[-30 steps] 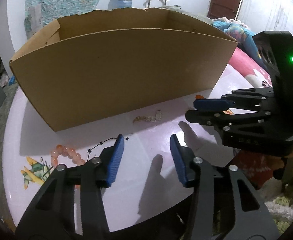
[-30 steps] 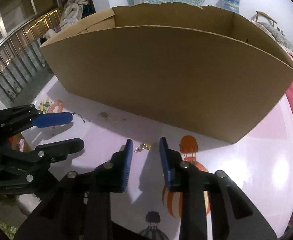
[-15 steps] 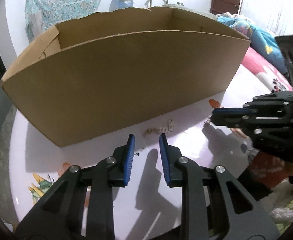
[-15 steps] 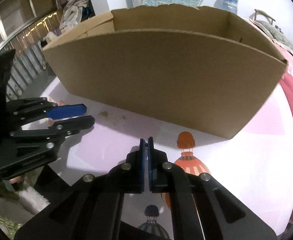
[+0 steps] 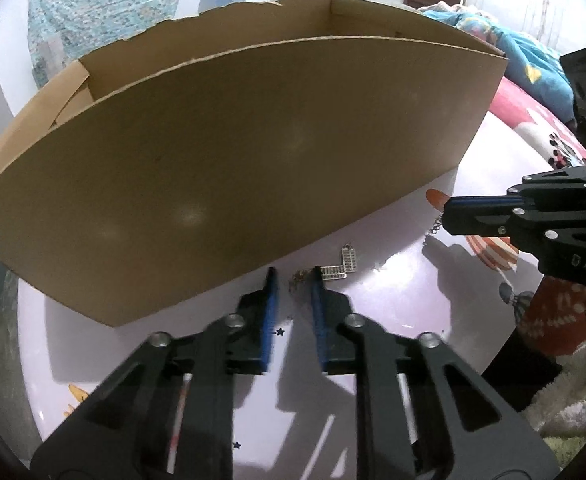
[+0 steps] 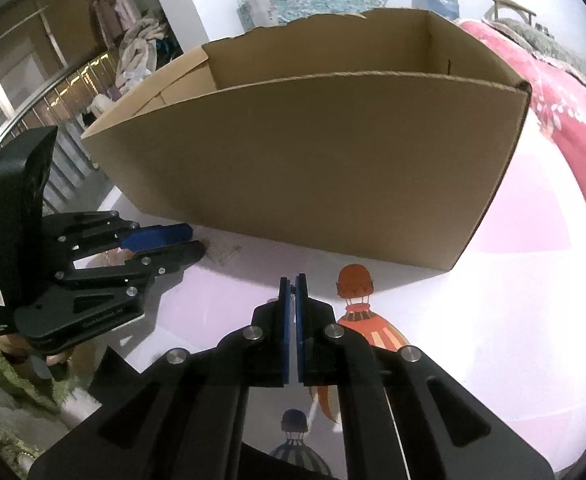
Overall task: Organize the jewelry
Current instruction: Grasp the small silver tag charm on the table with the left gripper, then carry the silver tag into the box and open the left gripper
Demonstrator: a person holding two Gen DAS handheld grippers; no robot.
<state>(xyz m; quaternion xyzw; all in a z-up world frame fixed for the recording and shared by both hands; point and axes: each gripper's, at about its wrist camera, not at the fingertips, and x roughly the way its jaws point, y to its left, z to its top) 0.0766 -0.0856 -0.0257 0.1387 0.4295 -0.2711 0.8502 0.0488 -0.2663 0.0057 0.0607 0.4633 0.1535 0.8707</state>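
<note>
A large open cardboard box (image 5: 233,160) stands on the pale printed table (image 5: 393,320); it also shows in the right wrist view (image 6: 313,160). A small silver earring pair (image 5: 343,266) lies on the table just before the box. My left gripper (image 5: 293,280) is part open, its tips straddling the chain end of that earring. My right gripper (image 6: 292,286) is shut on a small chain piece (image 5: 437,226) that dangles from its tips, held above the table. In the right wrist view the left gripper (image 6: 189,242) sits at left, next to the earrings (image 6: 225,254).
Balloon prints mark the table (image 6: 513,340) near my right gripper. A pink patterned blanket (image 6: 565,112) lies at right behind the box. A railing and clothes (image 6: 133,56) stand far left. A fluffy rug (image 5: 565,408) lies below the table edge.
My left gripper moved forward to the earrings and narrowed its jaws. My right gripper closed on the small chain piece and lifted it off the table.
</note>
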